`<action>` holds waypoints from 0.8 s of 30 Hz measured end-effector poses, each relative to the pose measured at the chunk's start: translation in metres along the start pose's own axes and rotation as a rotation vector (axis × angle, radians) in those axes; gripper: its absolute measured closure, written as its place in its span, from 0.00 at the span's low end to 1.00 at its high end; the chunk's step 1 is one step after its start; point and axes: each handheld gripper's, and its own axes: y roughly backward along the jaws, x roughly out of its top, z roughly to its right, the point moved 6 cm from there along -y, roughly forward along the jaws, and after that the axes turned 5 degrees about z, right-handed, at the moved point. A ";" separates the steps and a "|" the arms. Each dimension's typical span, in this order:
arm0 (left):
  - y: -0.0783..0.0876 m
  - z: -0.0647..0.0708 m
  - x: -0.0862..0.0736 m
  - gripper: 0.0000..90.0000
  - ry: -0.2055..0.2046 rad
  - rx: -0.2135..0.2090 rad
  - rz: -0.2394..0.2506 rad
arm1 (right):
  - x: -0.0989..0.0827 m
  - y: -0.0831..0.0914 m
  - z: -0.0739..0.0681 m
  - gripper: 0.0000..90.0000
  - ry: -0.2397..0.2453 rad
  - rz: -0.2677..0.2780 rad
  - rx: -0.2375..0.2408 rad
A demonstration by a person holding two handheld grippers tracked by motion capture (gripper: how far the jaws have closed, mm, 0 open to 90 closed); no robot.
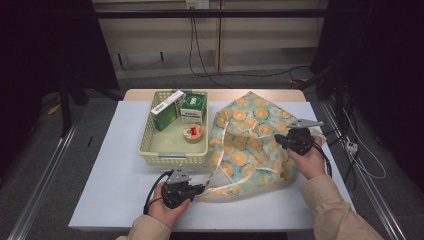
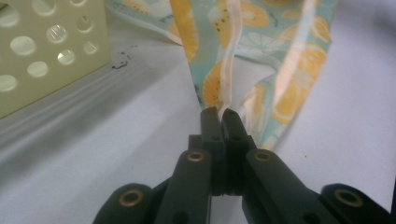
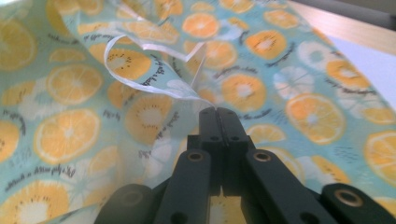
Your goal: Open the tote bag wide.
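A light-blue cloth (image 1: 250,145) printed with orange slices lies crumpled on the right half of the table. My left gripper (image 1: 202,189) is at the cloth's near-left corner. In the left gripper view this gripper (image 2: 222,112) is shut on the cloth's (image 2: 289,93) white-trimmed edge (image 2: 229,70). My right gripper (image 1: 276,138) rests on the cloth's right side. In the right gripper view it (image 3: 217,111) is shut on a white strap (image 3: 140,81) that loops over the cloth (image 3: 70,135).
A pale yellow perforated basket (image 1: 172,159) stands left of the cloth and holds a green-and-white box (image 1: 165,110), a second box (image 1: 193,106) and a small round item (image 1: 192,132). The basket wall (image 2: 46,51) is close to my left gripper. Bare table (image 1: 115,165) lies at the left.
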 end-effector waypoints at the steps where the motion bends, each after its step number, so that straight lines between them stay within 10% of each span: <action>1: -0.001 0.000 0.000 1.00 0.002 -0.003 0.001 | -0.002 -0.002 -0.003 0.95 -0.002 -0.011 0.002; 13: -0.003 0.007 -0.001 1.00 0.002 -0.033 0.004 | 0.013 -0.030 -0.057 0.27 0.127 -0.012 0.048; 24: 0.001 0.007 -0.001 1.00 -0.009 -0.044 0.013 | -0.009 -0.074 -0.070 0.26 0.106 -0.117 0.078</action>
